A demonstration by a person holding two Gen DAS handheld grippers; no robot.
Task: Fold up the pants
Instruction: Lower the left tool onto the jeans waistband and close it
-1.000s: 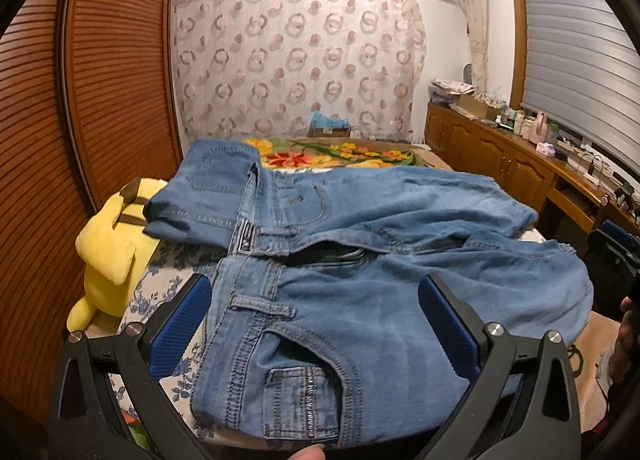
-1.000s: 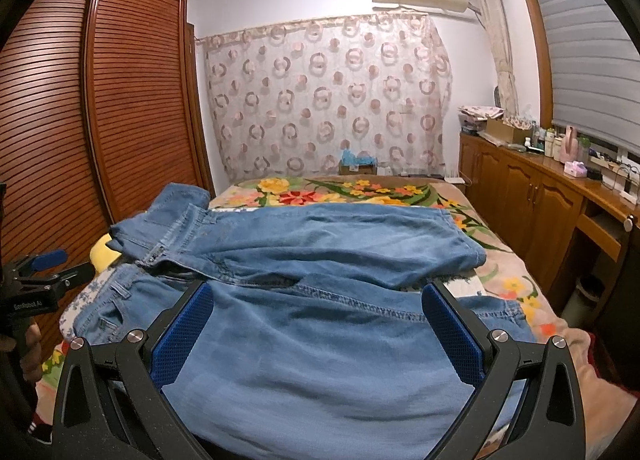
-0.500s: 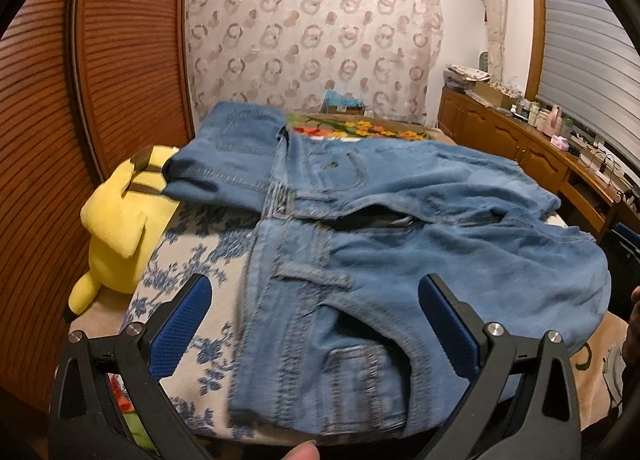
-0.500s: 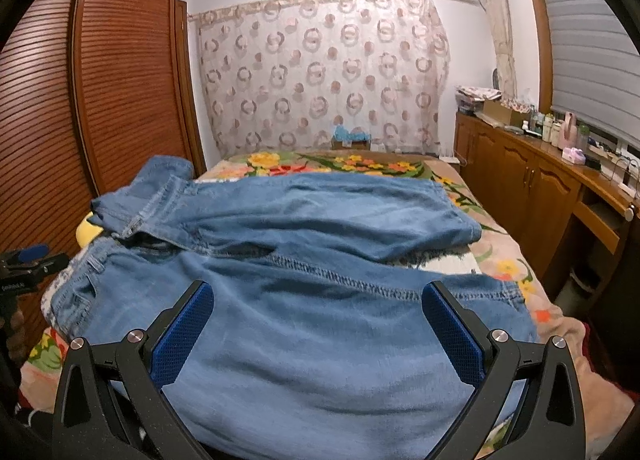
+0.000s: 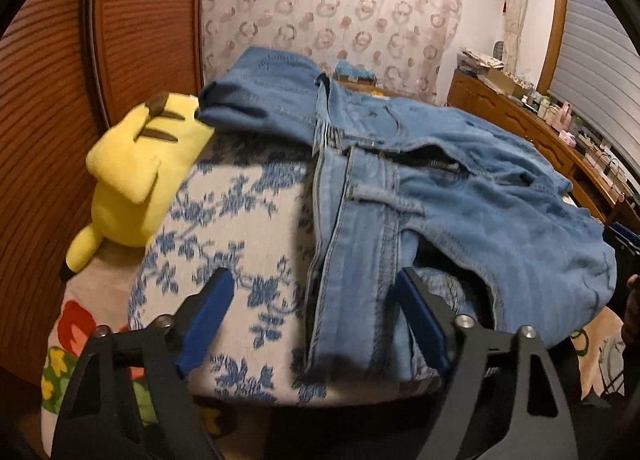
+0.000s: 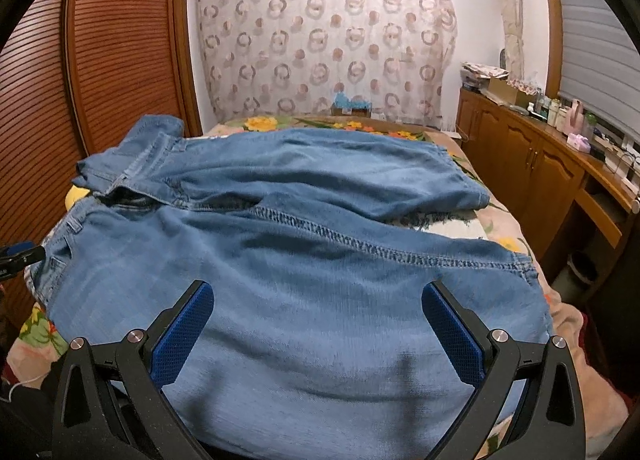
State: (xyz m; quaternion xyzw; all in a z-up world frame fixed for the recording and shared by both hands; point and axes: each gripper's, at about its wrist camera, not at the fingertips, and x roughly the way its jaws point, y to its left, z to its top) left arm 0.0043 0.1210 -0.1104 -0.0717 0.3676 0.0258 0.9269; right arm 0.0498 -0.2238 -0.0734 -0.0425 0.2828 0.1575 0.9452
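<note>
Left claw (image 5: 316,324) has dropped toward the jeans (image 5: 460,199) waistband, spread, straddling it; right claw (image 6: 318,330) spread over leg. Grasp imminent.

A yellow plush toy (image 5: 136,175) lies beside the wooden wardrobe (image 6: 120,47); a patterned curtain (image 6: 324,39) hangs behind, a cabinet (image 6: 532,171) stands right.

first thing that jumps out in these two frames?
The blue jeans spread open across the bed fill both views, waistband toward the left gripper, which is open around its near end. The bright yellow plush toy left of the jeans, by the wooden wardrobe, pops next. The right gripper is open over a leg.
</note>
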